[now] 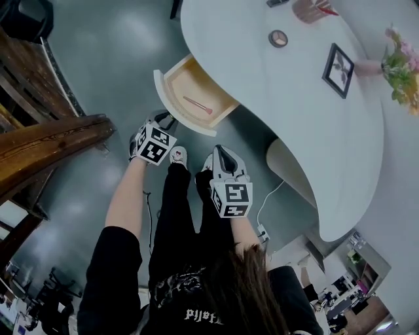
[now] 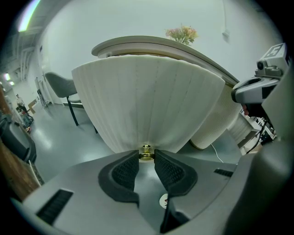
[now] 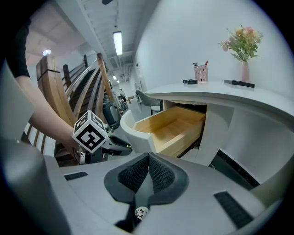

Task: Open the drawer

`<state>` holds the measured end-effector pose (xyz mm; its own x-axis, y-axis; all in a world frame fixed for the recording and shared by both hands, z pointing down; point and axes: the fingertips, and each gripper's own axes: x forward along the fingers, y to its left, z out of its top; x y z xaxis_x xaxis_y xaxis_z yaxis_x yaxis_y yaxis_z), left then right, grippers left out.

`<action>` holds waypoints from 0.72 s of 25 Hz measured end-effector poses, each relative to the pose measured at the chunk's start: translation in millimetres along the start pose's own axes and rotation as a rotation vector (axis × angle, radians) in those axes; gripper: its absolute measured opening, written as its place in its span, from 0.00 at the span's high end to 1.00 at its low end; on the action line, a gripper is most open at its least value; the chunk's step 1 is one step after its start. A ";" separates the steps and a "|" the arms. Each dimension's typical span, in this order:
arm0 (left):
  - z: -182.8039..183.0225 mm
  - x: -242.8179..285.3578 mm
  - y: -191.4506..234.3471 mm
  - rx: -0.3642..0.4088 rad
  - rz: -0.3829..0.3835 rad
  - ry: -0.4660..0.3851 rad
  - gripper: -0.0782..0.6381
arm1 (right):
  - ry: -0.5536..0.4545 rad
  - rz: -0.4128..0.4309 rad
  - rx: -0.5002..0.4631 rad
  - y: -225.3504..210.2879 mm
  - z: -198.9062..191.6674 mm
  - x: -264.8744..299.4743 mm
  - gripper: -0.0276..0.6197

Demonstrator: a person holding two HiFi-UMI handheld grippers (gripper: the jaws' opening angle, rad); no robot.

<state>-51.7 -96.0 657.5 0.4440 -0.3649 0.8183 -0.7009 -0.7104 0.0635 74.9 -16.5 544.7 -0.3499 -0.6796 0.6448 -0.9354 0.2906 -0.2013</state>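
Note:
The white curved drawer (image 1: 171, 105) stands pulled out from the desk, and its wooden inside (image 3: 170, 128) shows. A pink-handled brush (image 1: 197, 105) lies in it. My left gripper (image 1: 165, 122) is at the drawer's rounded front (image 2: 147, 105), and its jaws (image 2: 146, 156) are shut on the small brass knob (image 2: 146, 152). The right gripper view shows the same gripper (image 3: 121, 148) at the drawer front. My right gripper (image 1: 221, 152) hangs back from the desk, right of the drawer. Its jaws (image 3: 148, 158) are shut and hold nothing.
The white desk top (image 1: 288, 111) carries a picture frame (image 1: 338, 69), a vase of flowers (image 1: 402, 69), a round tin (image 1: 278, 38) and a pen cup (image 1: 313, 10). A wooden structure (image 1: 46, 144) stands at the left. A cable and power strip (image 1: 263, 232) lie on the floor.

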 end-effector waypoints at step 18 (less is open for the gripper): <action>-18.6 -13.3 -1.8 -0.001 0.016 0.020 0.73 | -0.003 -0.012 -0.003 -1.3 4.3 -12.6 0.92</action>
<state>-66.7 -78.6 657.1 0.4215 -0.3638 0.8306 -0.7081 -0.7043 0.0509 80.3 -11.3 533.7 -0.3391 -0.6851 0.6447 -0.9393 0.2848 -0.1914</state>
